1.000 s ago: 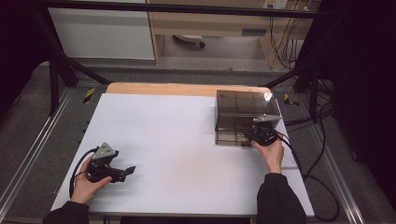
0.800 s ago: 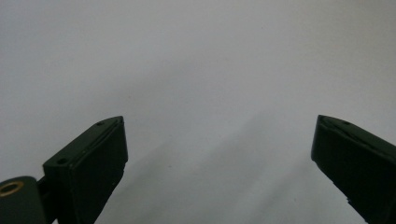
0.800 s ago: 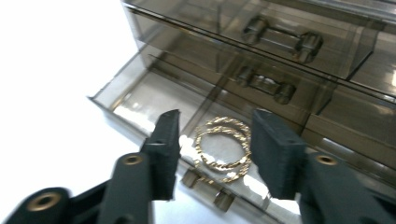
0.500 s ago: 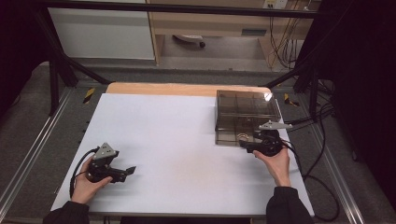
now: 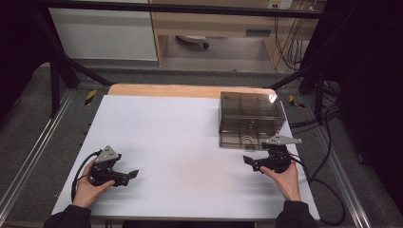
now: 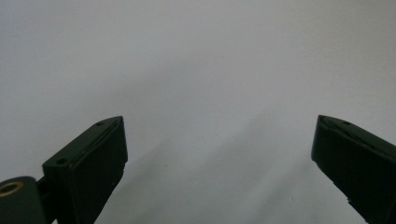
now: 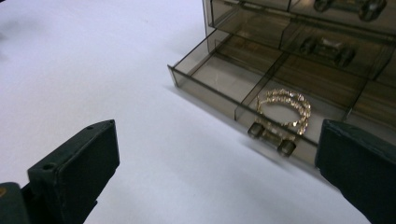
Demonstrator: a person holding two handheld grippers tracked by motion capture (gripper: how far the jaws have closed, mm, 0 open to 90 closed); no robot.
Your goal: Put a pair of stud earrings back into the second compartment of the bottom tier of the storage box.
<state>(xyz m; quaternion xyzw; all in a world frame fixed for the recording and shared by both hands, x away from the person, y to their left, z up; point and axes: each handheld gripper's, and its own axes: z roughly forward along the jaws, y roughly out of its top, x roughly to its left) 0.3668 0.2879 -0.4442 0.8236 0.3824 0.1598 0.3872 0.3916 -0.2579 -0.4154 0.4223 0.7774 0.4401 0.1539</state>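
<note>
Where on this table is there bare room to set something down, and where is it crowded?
Free: the wide white table top between the left tongs and the smoky drawer box, plus the far-left stretch. Crowded: the right front, where the right tongs sit just before the pulled-out drawer holding gold bracelets.

Drawer box (image 5: 251,119) stands on the table (image 5: 190,128) at its far right. Its bottom drawer (image 7: 243,100) is pulled out toward the near edge; a bracelet (image 7: 284,108) lies in the drawer's compartment just behind the handle (image 7: 272,136). Right gripper (image 5: 251,161) sits just before the drawer; left gripper (image 5: 128,176) rests near the table's near-left corner, well apart.
</note>
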